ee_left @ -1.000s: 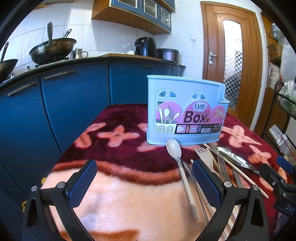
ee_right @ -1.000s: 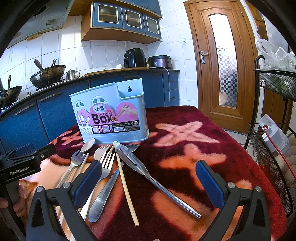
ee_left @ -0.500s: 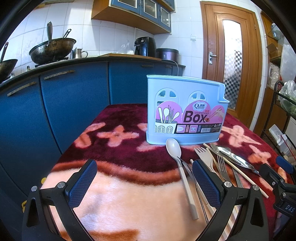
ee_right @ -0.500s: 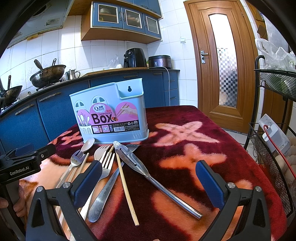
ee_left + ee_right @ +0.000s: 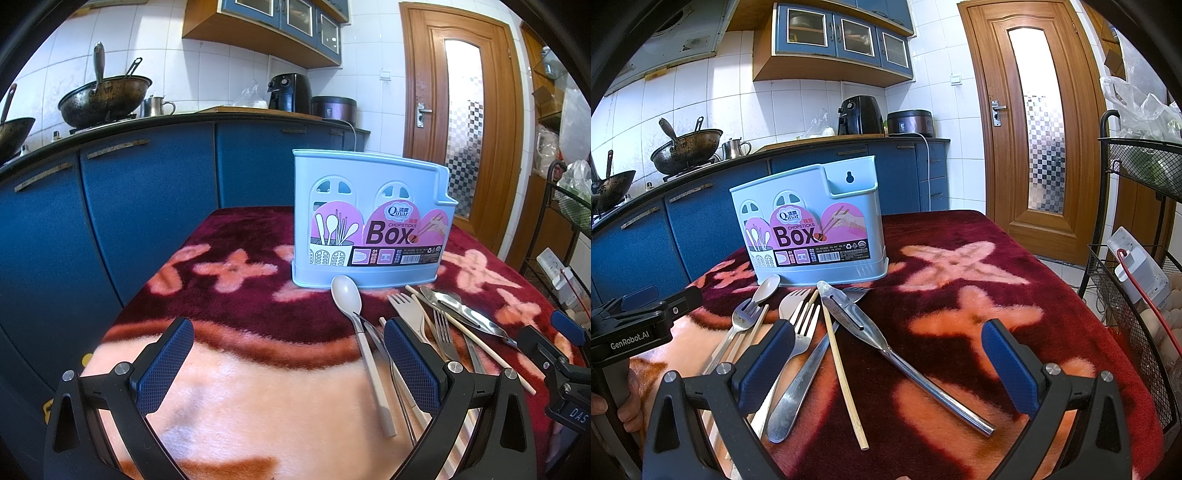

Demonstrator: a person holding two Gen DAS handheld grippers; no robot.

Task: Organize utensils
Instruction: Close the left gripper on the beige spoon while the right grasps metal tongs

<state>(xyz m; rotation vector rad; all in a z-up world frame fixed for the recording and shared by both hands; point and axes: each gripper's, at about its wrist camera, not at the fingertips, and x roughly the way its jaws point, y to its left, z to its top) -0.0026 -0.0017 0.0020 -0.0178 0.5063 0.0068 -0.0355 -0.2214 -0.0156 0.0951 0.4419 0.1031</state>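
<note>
- Both grippers' fingers, left and right, gape wide, holding nothing.
- Pale blue chopsticks box stands upright on the desk; its inside is hidden.
- Utensils lie scattered just before it.

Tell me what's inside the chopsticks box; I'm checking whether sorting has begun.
Nothing sticks out above the rim of the light blue chopsticks box, and its arched cutouts show no utensils. The lower interior is hidden by its walls. The utensils all lie on the blanket in front.
</note>
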